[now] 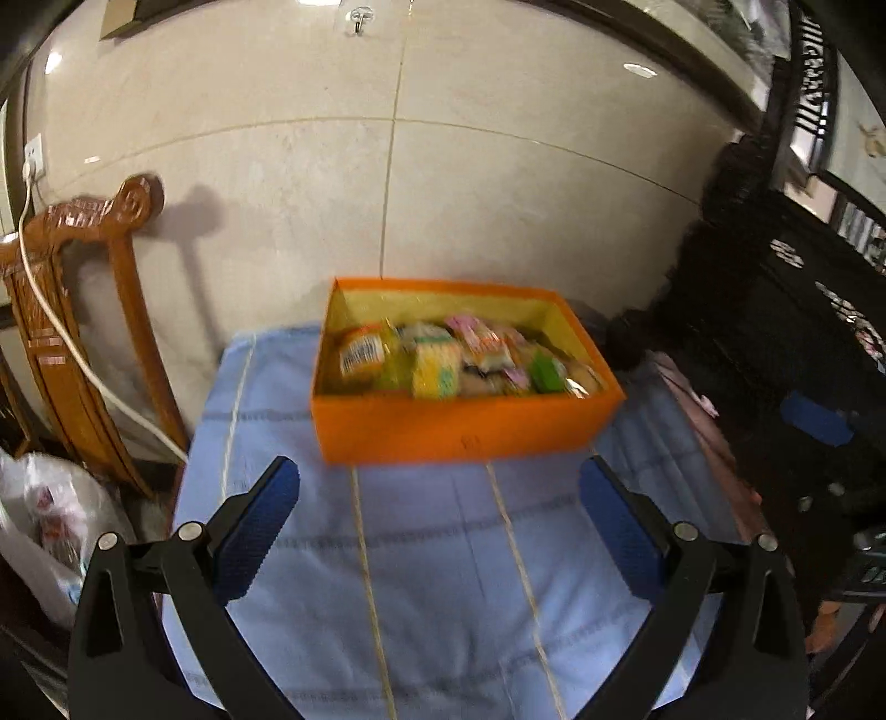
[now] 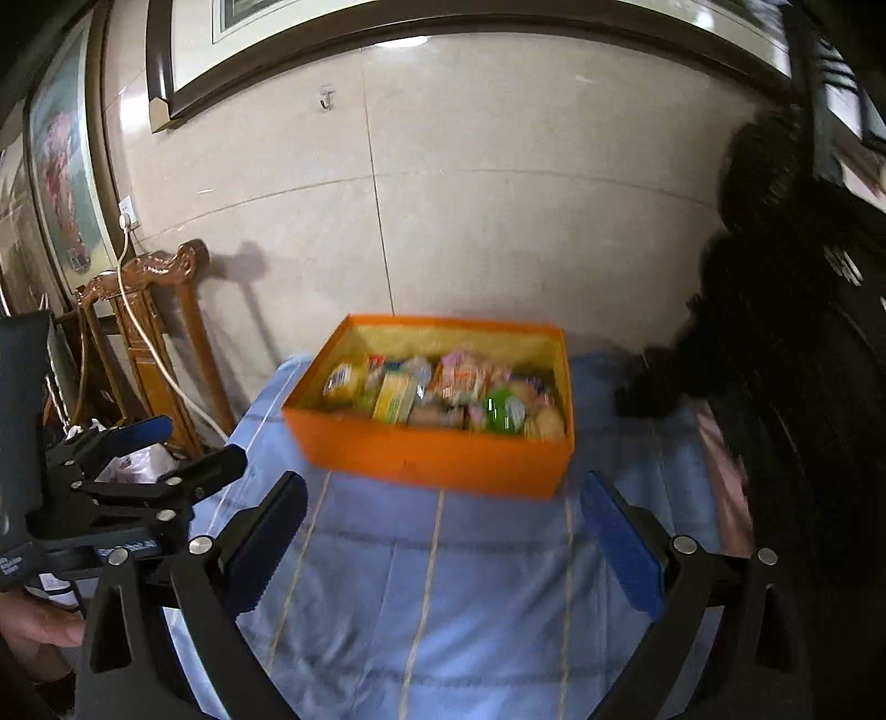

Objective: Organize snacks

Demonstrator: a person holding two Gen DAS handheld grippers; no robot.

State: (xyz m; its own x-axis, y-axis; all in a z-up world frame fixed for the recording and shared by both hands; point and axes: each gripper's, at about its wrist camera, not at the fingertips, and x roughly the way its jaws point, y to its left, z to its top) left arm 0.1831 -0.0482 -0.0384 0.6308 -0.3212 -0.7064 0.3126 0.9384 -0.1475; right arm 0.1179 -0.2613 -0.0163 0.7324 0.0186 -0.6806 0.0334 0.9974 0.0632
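An open orange box (image 1: 465,432) sat on the worktop's (image 1: 443,581) blue cloth near the wall, holding a jumble of wrapped snacks (image 1: 459,360) in yellow, green and pink.

We cannot read the labels on the snack packets (image 1: 437,363) in the orange box (image 1: 465,437); motion blur smears them. The dark shape (image 2: 775,310) at right is perhaps furniture, too shadowed to identify.

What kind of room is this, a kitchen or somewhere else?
Probably a living or dining room in a home, not a kitchen. There is a carved wooden chair, a framed picture on the tiled wall, and a box of snacks on a blue cloth.
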